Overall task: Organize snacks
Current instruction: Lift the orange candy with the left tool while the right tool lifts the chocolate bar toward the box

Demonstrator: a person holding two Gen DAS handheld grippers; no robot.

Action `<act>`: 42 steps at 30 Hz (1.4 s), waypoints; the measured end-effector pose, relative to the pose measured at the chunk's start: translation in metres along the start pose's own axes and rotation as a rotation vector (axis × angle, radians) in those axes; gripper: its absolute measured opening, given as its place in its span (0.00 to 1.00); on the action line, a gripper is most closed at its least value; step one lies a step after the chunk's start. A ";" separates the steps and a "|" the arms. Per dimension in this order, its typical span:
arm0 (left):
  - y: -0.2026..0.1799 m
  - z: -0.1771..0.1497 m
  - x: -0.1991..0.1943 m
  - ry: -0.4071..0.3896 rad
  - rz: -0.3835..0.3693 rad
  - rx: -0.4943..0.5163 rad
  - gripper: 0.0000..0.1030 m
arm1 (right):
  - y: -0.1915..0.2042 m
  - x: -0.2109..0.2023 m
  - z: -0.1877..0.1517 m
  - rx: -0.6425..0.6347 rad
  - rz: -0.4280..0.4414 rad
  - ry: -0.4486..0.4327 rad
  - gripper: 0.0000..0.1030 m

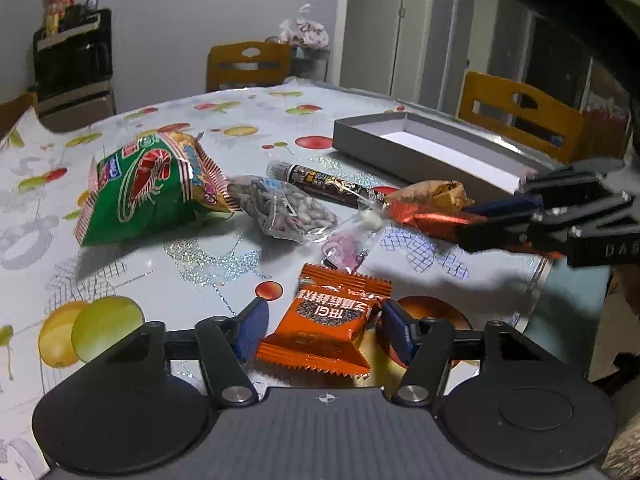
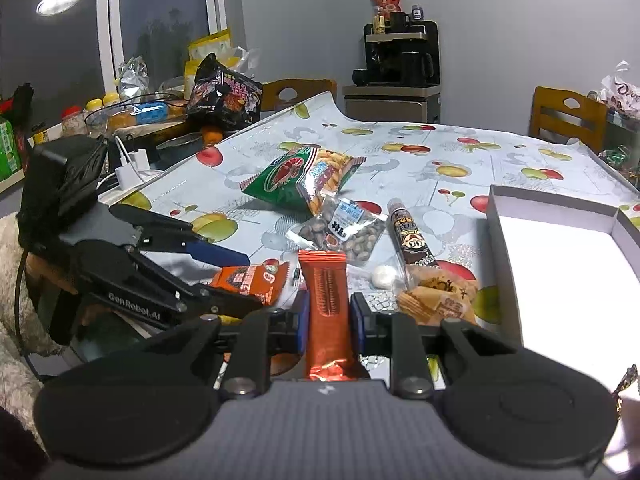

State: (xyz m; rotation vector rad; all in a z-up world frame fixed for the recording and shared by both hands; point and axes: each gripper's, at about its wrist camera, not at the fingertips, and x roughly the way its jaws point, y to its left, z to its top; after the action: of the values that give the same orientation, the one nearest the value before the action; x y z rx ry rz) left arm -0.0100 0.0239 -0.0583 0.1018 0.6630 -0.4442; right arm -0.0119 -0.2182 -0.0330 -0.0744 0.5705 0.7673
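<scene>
Clearly, the shallow grey cardboard box (image 2: 560,264) with its white floor stands on the fruit-print tablecloth (image 1: 248,116), and what shows of its floor is bare, though the right wrist view cuts off its near end. The right gripper (image 2: 325,316) pinches a long, glossy red-orange foil bar (image 2: 326,308) between its blue pads, the bar running lengthwise back toward the camera, just left of the box. The left gripper (image 1: 322,322) is spread wide, its fingers flanking a flat orange packet (image 1: 326,322) with crimped ends that lies on the cloth; whether the pads touch it I cannot tell. Beyond these, loose on the table, lie a puffy green prawn-cracker bag (image 1: 154,188), a clear pouch of seeds (image 1: 282,210), a slim dark tube-shaped stick (image 1: 324,182), a crinkly tan wafer pack (image 2: 438,300) and a small clear bag holding a white sweet (image 1: 354,234). Only the right wrist view shows the cluttered side counter with a black noodle packet (image 2: 224,94); only the left wrist view shows the box's grey outer wall and the wooden chair (image 1: 520,114) behind it.
</scene>
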 end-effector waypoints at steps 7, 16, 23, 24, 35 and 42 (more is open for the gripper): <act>-0.004 0.002 0.000 -0.003 0.015 0.029 0.40 | 0.001 -0.002 0.002 0.001 -0.002 -0.009 0.21; -0.005 0.012 -0.015 -0.060 0.034 0.035 0.39 | -0.005 -0.005 0.010 0.002 -0.026 -0.029 0.21; -0.013 0.031 -0.026 -0.123 0.033 0.074 0.39 | -0.015 -0.012 0.034 -0.005 -0.071 -0.092 0.21; -0.014 0.034 -0.027 -0.131 0.032 0.077 0.39 | -0.016 -0.013 0.038 -0.007 -0.076 -0.104 0.21; -0.028 0.075 -0.032 -0.246 0.007 0.111 0.39 | -0.050 -0.046 0.074 -0.001 -0.196 -0.249 0.21; -0.046 0.094 -0.024 -0.281 -0.030 0.132 0.39 | -0.090 -0.072 0.077 0.069 -0.295 -0.291 0.21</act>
State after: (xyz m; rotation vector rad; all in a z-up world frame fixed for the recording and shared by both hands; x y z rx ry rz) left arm 0.0073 -0.0306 0.0324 0.1513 0.3588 -0.5203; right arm 0.0425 -0.3090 0.0563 0.0169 0.2993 0.4597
